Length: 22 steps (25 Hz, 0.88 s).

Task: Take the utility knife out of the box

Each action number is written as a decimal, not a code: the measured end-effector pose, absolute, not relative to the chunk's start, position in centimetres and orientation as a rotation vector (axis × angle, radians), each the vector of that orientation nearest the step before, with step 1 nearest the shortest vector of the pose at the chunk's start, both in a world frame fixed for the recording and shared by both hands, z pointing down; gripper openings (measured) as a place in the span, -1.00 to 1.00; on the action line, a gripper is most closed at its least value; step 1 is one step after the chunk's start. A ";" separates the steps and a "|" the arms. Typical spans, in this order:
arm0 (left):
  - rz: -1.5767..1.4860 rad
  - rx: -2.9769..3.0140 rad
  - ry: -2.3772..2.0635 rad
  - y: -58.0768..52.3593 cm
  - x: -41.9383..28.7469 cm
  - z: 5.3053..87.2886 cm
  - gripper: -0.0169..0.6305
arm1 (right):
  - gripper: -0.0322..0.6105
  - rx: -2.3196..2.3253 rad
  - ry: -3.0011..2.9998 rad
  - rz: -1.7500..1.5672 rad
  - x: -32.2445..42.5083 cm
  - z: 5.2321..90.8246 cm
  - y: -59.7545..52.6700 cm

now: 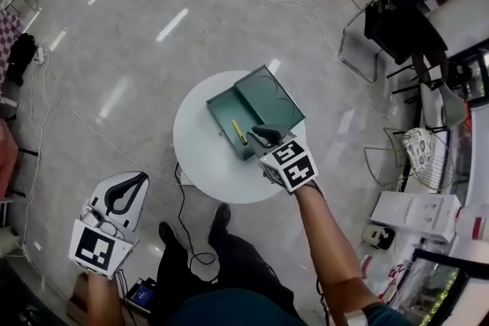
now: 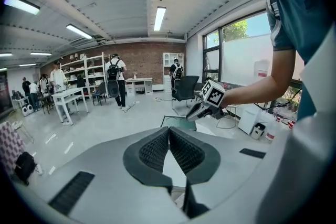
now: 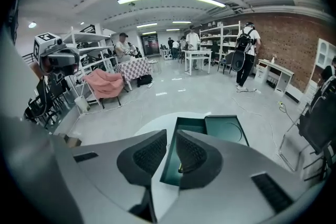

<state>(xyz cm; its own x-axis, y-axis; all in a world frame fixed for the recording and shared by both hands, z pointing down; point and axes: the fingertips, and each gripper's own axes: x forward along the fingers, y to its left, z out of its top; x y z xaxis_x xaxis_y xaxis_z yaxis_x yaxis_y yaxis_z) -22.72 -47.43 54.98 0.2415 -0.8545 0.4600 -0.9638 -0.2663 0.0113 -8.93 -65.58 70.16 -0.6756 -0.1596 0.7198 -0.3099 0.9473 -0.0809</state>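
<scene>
A green box (image 1: 256,112) lies open on the round white table (image 1: 206,164), its lid folded flat beyond it. The yellow utility knife (image 1: 238,132) rests in the box's near-left part. In the right gripper view only a yellow sliver of the knife (image 3: 180,169) shows beside the right jaw. My right gripper (image 1: 256,136) hovers over the box's near edge, just right of the knife, jaws a narrow gap apart and empty. My left gripper (image 1: 143,179) hangs low at the left over the floor, away from the table, tips touching, holding nothing.
A black cable (image 1: 183,217) runs on the floor below the table, by the person's shoes (image 1: 220,219). Black chairs (image 1: 401,23) and white boxes (image 1: 416,210) stand at the right. More cables (image 1: 283,0) cross the floor beyond the table.
</scene>
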 end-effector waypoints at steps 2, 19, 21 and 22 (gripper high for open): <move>0.526 2.208 -1.687 -48.0 -23.0 56.1 -0.88 | -0.77 0.317 -2.291 0.266 -9.2 72.3 -66.2; 0.513 2.109 -1.662 -48.9 -24.8 64.9 -0.88 | -0.47 0.225 -2.036 0.287 -10.7 88.0 -67.9; 0.511 2.099 -1.661 -48.8 -25.1 66.0 -0.88 | -0.46 0.213 -2.002 0.275 -10.7 89.6 -67.9; 0.508 2.094 -1.662 -48.7 -25.1 66.6 -0.88 | -0.46 0.207 -1.985 0.267 -10.6 90.6 -67.9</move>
